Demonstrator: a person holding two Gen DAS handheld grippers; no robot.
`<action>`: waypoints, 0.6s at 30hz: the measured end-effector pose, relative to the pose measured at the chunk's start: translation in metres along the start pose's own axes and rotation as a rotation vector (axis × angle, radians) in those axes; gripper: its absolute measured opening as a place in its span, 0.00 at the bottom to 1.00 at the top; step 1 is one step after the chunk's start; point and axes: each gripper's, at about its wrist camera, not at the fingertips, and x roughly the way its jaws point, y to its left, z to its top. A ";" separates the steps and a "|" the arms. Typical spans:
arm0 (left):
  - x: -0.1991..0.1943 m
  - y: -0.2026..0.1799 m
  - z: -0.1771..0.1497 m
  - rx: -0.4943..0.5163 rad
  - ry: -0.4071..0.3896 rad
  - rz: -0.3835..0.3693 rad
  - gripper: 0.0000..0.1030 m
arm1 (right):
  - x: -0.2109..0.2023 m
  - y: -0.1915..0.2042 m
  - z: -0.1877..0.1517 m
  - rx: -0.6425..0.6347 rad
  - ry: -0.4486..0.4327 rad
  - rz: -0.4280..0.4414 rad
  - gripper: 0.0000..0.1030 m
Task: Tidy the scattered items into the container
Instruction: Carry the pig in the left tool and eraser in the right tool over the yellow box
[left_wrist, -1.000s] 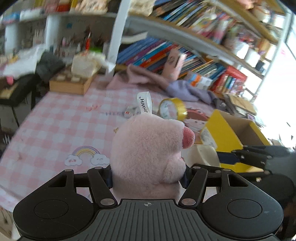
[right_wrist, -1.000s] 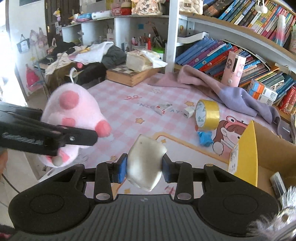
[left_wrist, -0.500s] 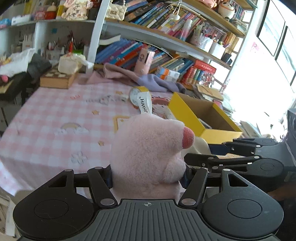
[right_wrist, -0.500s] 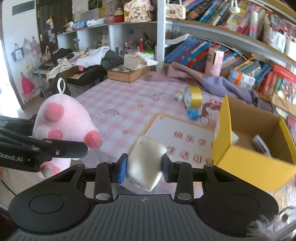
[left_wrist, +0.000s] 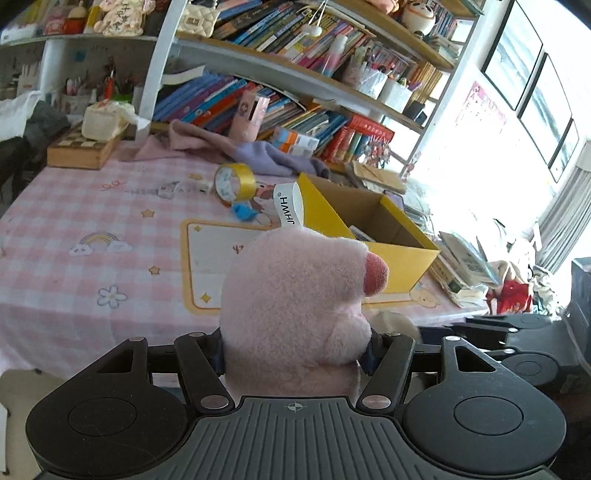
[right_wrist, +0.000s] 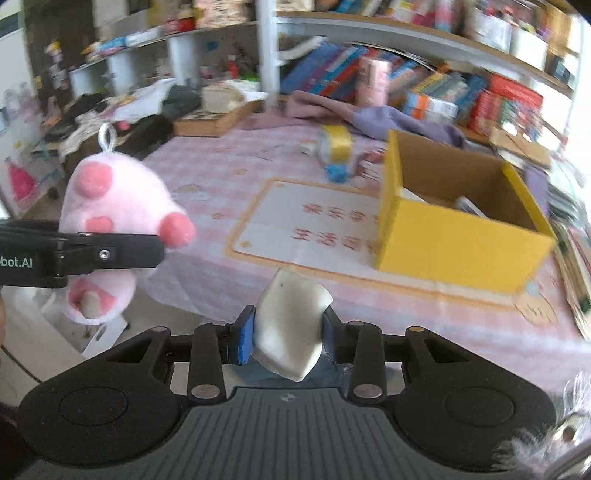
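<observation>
My left gripper (left_wrist: 295, 350) is shut on a pink plush toy (left_wrist: 295, 299) with a white label loop, held in front of the table's near edge. The toy also shows in the right wrist view (right_wrist: 114, 221), clamped at the left. My right gripper (right_wrist: 286, 332) is shut on a white sponge-like block (right_wrist: 290, 328), also off the near edge. The open yellow cardboard box (left_wrist: 388, 236) stands on the table at the right and holds a few items; it also shows in the right wrist view (right_wrist: 454, 232).
A yellow tape roll (left_wrist: 236, 181), a blue scrap (left_wrist: 242, 212) and small white boxes (left_wrist: 173, 190) lie on the pink checked tablecloth (left_wrist: 92, 221). A purple cloth (left_wrist: 266, 151) and a wooden box (left_wrist: 79, 149) sit at the back under bookshelves. Books (left_wrist: 465, 266) are stacked right of the yellow box.
Both grippers have pulled back from the table and lifted, each still holding its item. The yellow box now lies further ahead and lower in both views.
</observation>
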 end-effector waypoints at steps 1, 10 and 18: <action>0.003 -0.002 0.000 0.016 0.017 -0.006 0.61 | -0.004 -0.004 -0.003 0.013 0.000 -0.016 0.33; 0.022 -0.025 -0.006 0.063 0.082 -0.059 0.61 | -0.018 -0.032 -0.031 0.156 0.029 -0.105 0.33; 0.040 -0.042 -0.011 0.093 0.149 -0.137 0.61 | -0.032 -0.055 -0.051 0.255 0.031 -0.163 0.33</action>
